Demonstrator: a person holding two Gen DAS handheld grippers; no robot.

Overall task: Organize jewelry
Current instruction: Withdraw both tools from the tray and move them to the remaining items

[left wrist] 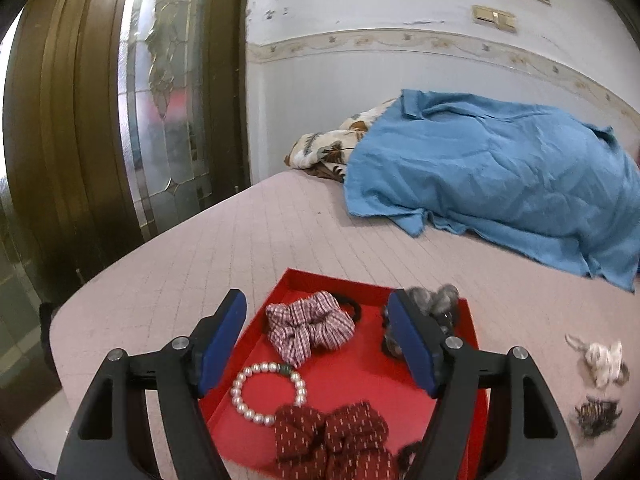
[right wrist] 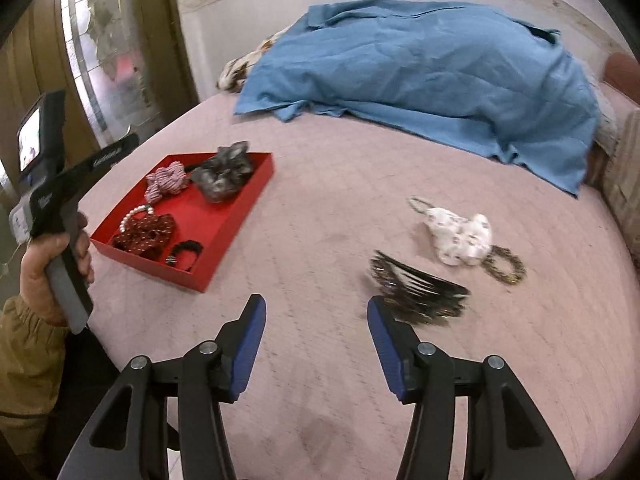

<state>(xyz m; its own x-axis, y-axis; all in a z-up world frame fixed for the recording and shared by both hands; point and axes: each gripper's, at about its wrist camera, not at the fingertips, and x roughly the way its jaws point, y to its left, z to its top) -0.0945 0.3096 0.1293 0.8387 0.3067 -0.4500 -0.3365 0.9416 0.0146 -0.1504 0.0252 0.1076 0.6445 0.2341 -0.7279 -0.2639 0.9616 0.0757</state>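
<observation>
The left gripper (left wrist: 316,344) fills the lower half of its own view, its jaws spread wide with nothing between them, hanging above a red tray (left wrist: 360,380) that sits on a pink bed cover (left wrist: 280,224). In the tray lie a pink checked scrunchie (left wrist: 308,326) at centre, a pearl bracelet (left wrist: 266,394) below it, and a dark red dotted scrunchie (left wrist: 332,440) cut off by the bottom edge. A grey scrunchie (left wrist: 436,300) at the tray's far right corner is half hidden behind the right-hand finger, and a black hair tie (left wrist: 350,304) peeps out behind the checked one.

In the right wrist view the right gripper (right wrist: 316,340) stands at lower centre, jaws likewise spread and empty, above the bare cover. Just beyond its right-hand finger, right of centre, lies a dark hair comb (right wrist: 420,292), blurred so that its teeth are hard to make out. Further up and right rests a white patterned scrunchie (right wrist: 460,236), with a dark beaded bracelet (right wrist: 504,266) touching its lower right edge and a second ring partly showing at its upper left. The tray appears at centre left of this frame, well apart from these loose pieces; a small black item at its near corner is too indistinct to name. A blue cloth (right wrist: 420,68) covers a heap across the top, leaving only a floral-printed corner exposed.
</observation>
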